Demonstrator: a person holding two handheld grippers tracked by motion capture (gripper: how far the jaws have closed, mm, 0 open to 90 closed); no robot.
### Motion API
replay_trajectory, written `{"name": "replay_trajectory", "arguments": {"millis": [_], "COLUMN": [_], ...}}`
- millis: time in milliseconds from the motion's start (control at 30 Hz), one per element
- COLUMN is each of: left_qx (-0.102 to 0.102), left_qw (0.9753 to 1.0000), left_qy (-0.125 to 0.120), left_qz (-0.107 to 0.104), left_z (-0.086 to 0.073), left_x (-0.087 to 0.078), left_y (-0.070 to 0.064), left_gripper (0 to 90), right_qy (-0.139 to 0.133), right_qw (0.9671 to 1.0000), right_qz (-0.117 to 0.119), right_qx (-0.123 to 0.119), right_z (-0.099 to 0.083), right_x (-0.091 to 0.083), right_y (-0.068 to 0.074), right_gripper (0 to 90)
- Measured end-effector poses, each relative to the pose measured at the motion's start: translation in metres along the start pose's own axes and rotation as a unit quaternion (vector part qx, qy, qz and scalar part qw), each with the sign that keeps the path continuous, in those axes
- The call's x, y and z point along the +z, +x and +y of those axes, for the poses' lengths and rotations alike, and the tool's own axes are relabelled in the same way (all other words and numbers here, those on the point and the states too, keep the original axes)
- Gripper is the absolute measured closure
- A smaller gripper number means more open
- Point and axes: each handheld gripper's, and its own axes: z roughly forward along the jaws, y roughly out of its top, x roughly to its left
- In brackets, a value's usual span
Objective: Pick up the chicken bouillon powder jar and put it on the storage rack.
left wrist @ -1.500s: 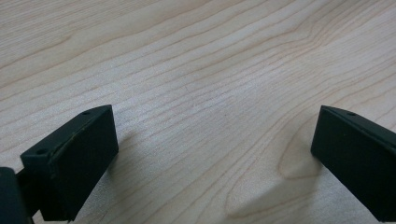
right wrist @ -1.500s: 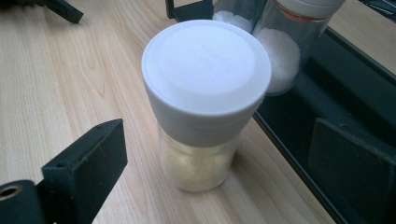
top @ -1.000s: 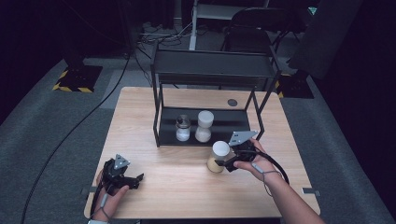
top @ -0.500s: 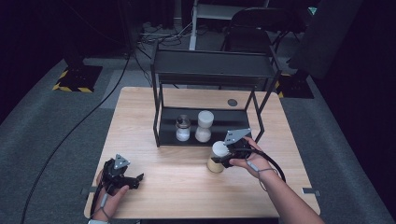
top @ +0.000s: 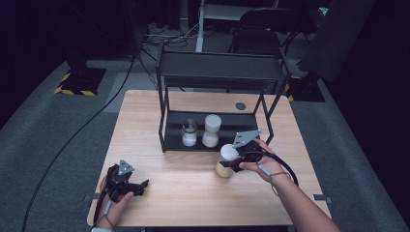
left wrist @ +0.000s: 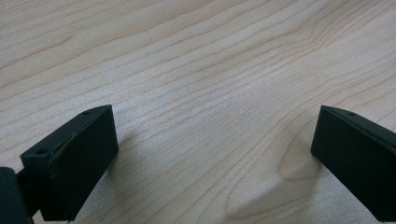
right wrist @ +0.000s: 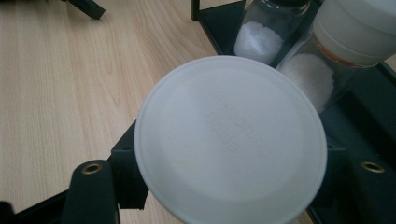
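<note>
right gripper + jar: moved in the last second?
Yes, slightly. The right gripper and the jar it clamps edged toward the rack, away from the table's near edge.

Dark chair & cables on grey floor behind table, yellow-black hazard tape at left.

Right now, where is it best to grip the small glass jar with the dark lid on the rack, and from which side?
Probably the small glass jar by its body below the lid, coming from the rack's open front: it stands upright, close beside the white-lidded jar, under the top shelf.
</note>
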Motion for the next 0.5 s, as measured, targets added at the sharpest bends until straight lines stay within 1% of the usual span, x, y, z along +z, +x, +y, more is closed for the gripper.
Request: {"name": "replay_trajectory", "arguments": {"millis": [233,400,500], "left_qx": [-0.002,-0.002,-0.002], "left_qw": [1.0000,1.0000,1.0000], "left_qy": [-0.001,-0.001,-0.001], "left_qz": [0.001,0.001,0.001], "left_z": [0.000,0.000,0.000], "left_x": [0.001,0.001,0.001], "left_y": [0.000,0.000,0.000], "left_gripper": [0.5,0.5,0.5], "right_qy": [0.000,-0.003,-0.003], "right_qw": [0.9999,0.9998,0.9998], "right_qz": [-0.011,-0.016,-0.019], "right_qx": [0.002,0.007,0.006], "right_z": [0.005,0.007,0.009], "right_x": [-0.015,-0.026,-0.030], "right_y": [-0.002,-0.006,-0.008], "right_gripper": [33.7,33.7,33.7]}}
